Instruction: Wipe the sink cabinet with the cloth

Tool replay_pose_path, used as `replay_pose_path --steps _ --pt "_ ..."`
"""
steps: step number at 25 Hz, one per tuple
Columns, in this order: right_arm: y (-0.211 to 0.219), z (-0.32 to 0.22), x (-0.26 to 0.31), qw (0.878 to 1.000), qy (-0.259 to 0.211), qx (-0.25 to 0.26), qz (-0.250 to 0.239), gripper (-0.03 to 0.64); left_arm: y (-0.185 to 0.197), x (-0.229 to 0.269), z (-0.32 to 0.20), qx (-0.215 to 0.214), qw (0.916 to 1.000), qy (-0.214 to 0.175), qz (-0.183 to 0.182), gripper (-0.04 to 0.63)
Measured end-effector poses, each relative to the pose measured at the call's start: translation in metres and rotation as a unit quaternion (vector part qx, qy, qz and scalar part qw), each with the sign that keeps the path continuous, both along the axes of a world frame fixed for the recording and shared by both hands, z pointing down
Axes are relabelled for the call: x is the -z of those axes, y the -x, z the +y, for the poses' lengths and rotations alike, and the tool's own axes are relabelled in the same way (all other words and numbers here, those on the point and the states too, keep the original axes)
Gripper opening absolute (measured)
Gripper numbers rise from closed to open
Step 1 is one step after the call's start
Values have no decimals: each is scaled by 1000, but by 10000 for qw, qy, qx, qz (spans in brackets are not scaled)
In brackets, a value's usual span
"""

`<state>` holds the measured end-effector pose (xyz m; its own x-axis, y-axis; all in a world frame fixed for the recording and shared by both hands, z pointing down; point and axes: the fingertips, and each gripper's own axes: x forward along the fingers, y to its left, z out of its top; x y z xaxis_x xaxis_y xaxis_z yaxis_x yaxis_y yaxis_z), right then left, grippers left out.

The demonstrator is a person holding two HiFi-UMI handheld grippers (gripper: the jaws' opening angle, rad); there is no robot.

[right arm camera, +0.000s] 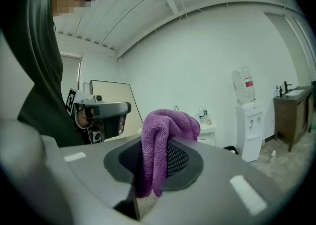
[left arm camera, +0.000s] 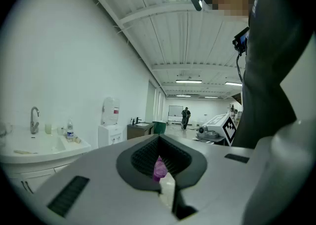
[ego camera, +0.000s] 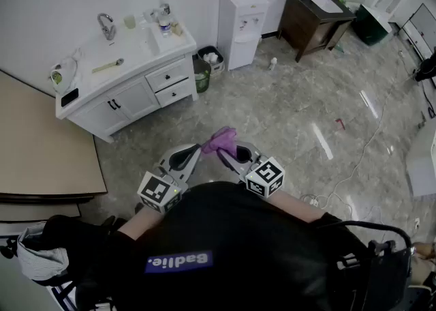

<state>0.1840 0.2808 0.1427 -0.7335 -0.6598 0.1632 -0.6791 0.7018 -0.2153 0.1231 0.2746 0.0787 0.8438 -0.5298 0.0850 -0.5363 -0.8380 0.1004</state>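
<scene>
Right gripper jaws clamping purple cloth, left gripper jaws pinching its corner, sink cabinet well apart.

1. The sink cabinet stands against the wall, ahead and to the person's left.
2. On its counter, the faucet is at the back and a bottle at the rear right.
3. To its right stand a bin, then a water dispenser.
4. Left tool and right tool meet tip to tip above the floor, with the cloth caught in both sets of jaws.
</scene>
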Motion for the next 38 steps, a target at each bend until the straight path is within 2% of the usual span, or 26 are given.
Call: replay_pose_path --steps 15,19,31,38 --pt "6 1 0 9999 22 164 -46 61 0 -4 1 -52 9999 79 -59 5" --pt "3 -2 -1 9998 55 209 -50 61 -2 -8 -1 -61 10000 49 40 5" --pt "-18 -11 -7 9985 97 522 -137 61 -23 -8 -10 372 9992 115 -125 5" --pt "-44 -14 -19 9970 166 732 -178 61 -46 -24 -8 642 9978 165 -72 5"
